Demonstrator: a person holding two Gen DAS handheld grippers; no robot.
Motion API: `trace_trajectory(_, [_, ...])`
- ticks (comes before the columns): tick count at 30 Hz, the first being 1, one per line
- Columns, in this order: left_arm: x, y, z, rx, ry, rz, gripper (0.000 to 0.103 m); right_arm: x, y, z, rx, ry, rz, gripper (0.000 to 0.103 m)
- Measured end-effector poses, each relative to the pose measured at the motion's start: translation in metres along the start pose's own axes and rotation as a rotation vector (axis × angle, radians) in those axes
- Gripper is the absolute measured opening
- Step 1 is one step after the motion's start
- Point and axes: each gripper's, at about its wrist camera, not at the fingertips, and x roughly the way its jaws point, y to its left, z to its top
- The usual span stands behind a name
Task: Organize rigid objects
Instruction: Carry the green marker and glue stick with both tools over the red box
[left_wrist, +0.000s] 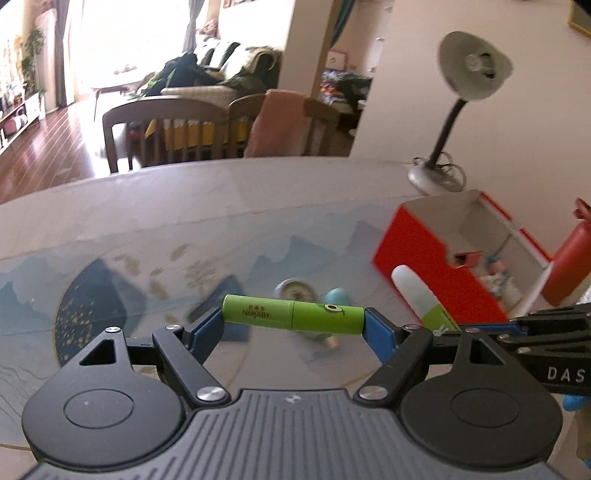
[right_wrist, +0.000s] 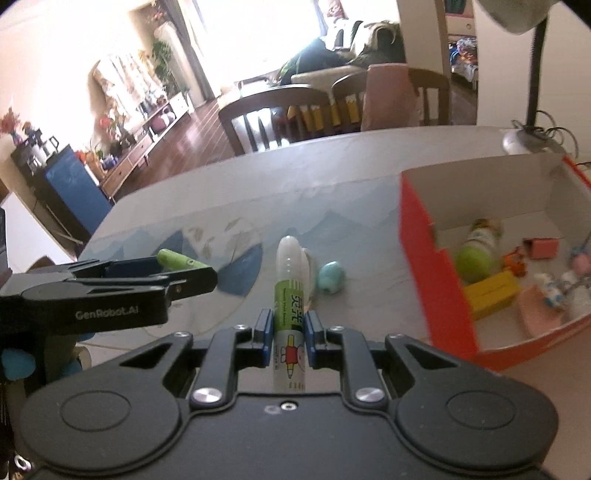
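While the left tongs (left_wrist: 293, 319) are gripping a green tube (left_wrist: 293, 315) end to end, with the blue pads pressing on its two tips so that it is lying crosswise between them, the right tongs (right_wrist: 287, 334) are clamping tightly on a glue stick (right_wrist: 290, 295) that is pointing forward along the fingers, its pale cap sticking out ahead. Both are hanging above the tabletop (left_wrist: 184, 221), which is wearing a cover printed with blue mountains. Below the tube, a small teal egg-shaped thing (right_wrist: 331, 277) is lying on the tabletop near its middle, and a round tin (left_wrist: 295, 290) is sitting just beside it. An orange box (right_wrist: 436, 277) with a white inside is standing open toward the tabletop's far right corner; a green-capped bottle (right_wrist: 476, 247), a yellow block (right_wrist: 491, 295), a pink piece (right_wrist: 543, 248) and some small figures are lying in it. A desk lamp (left_wrist: 469, 70) is standing at the far edge just behind the box. Wooden chairs (left_wrist: 166, 129) are standing beyond the tabletop's far edge.
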Motion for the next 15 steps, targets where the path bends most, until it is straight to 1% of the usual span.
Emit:
trace_trajectory(5, [-0.009, -0.032, 0.010, 0.029, -0.015, -0.031, 0.082, -0.019, -0.021, 0.005, 0.010, -0.035, -0.007, 0.016])
trace_trajectory(11, [-0.011, -0.067, 0.017, 0.065, -0.036, -0.050, 0.082, -0.036, -0.050, 0.009, 0.004, -0.064, -0.016, 0.016])
trace_trajectory(15, [-0.004, -0.085, 0.016, 0.059, -0.019, -0.047, 0.082, -0.042, -0.072, 0.013, 0.011, -0.075, -0.018, 0.016])
